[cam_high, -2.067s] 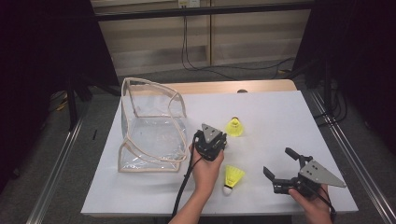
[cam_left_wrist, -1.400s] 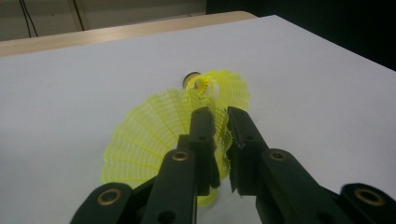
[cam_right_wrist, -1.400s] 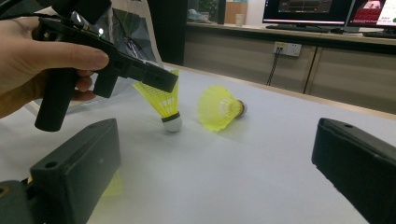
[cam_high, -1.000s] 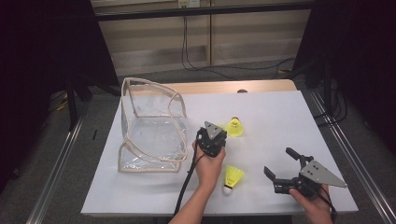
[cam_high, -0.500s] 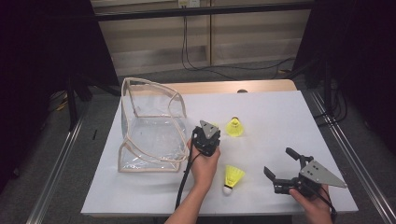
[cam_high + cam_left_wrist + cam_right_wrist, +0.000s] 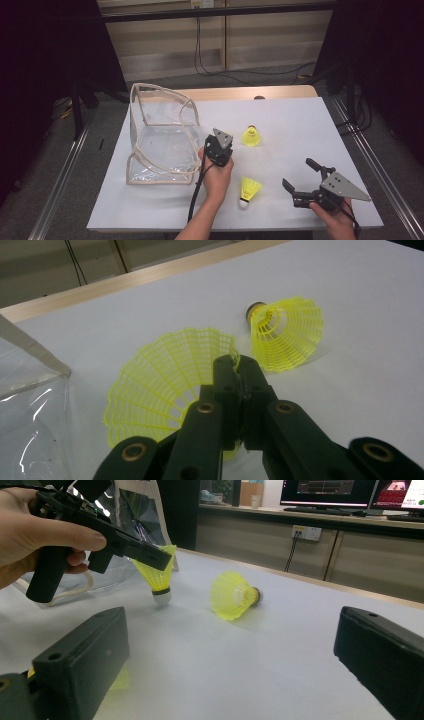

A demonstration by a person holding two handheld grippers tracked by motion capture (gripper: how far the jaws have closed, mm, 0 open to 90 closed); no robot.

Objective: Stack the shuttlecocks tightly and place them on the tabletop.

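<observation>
High view: white table (image 6: 310,125), left tool (image 6: 218,150) pinching a shuttlecock (image 6: 170,385), right tool (image 6: 300,180) agape (dark room).

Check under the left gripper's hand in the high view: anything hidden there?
Yes. The left gripper grips a yellow shuttlecock by its skirt, cork down, above the white table. From above, the hand and gripper cover it.

Yellow shuttlecock (image 6: 165,385) — skirt pinched between jaws.
</observation>
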